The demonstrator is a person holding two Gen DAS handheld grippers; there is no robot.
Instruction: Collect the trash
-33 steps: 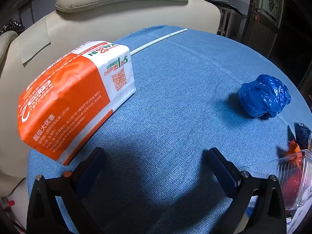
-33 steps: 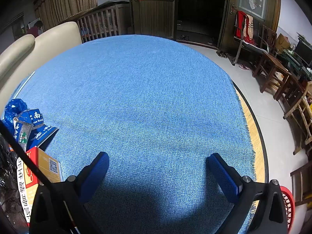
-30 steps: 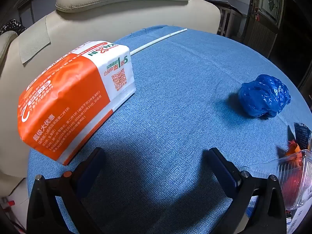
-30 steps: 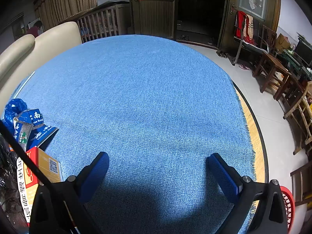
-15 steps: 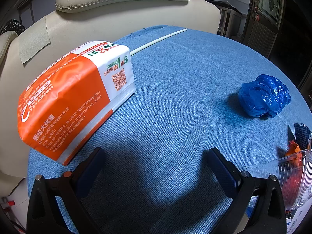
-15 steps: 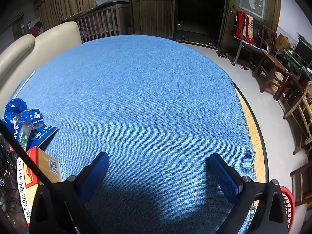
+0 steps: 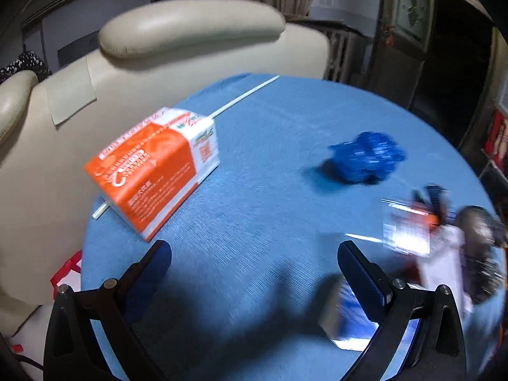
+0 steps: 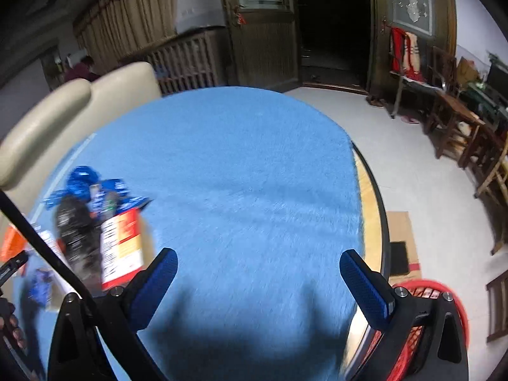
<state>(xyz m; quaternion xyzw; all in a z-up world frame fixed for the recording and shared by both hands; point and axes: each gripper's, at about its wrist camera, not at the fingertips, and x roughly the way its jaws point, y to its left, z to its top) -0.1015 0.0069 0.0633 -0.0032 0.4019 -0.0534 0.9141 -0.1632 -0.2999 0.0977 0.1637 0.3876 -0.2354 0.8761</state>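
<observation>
Both grippers gape wide, holding nothing. The orange tissue pack (image 7: 155, 171) lies at 11 o'clock from the left gripper (image 7: 254, 273), long axis running toward 1 o'clock. The right gripper (image 8: 258, 279) is farther.

On the table (image 7: 254, 165), the pack (image 7: 155, 168) lies at the left edge, with a sofa (image 7: 190, 50) behind it and a thin rod (image 7: 244, 95) running under it along the rim. The crumpled bag (image 7: 368, 157) sits well apart to its right, and nearer, at the right edge, is a blurred heap of wrappers (image 7: 425, 231). In the right wrist view a box (image 8: 122, 247) lies in that heap at the left, and a basket (image 8: 444, 311) stands on the floor off the table's right edge.
</observation>
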